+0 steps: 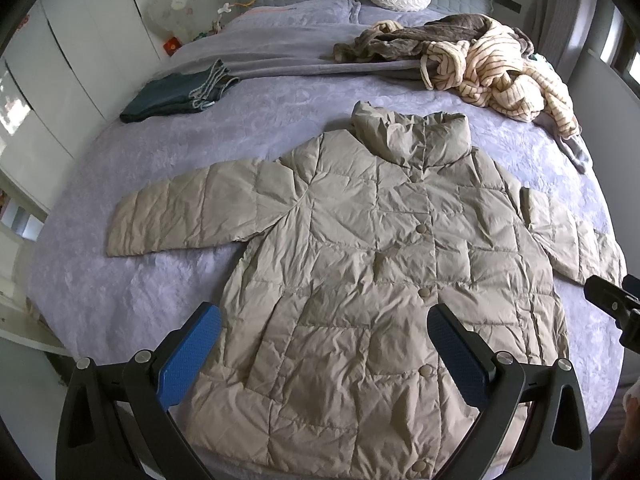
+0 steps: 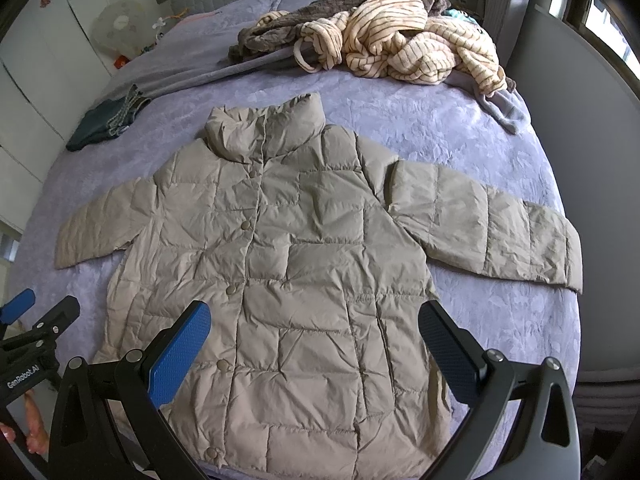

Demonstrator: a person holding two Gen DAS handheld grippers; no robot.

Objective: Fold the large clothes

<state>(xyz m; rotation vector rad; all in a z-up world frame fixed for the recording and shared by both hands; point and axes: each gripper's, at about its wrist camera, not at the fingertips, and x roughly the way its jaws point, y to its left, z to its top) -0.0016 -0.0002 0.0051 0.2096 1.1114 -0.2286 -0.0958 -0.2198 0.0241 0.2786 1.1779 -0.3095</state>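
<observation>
Both tools, left tool (image 1: 324,344) and right tool (image 2: 314,340), hover released above the flat-spread beige quilted puffer jacket (image 1: 360,264), positioned ahead for folding access.

Left gripper (image 1: 324,328) and right gripper (image 2: 314,326) hover, fingers spread wide, empty.

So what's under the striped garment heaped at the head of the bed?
A brown fuzzy garment pokes out beneath the striped garment, both on the lilac bedspread. Anything deeper in the pile is covered.
</observation>
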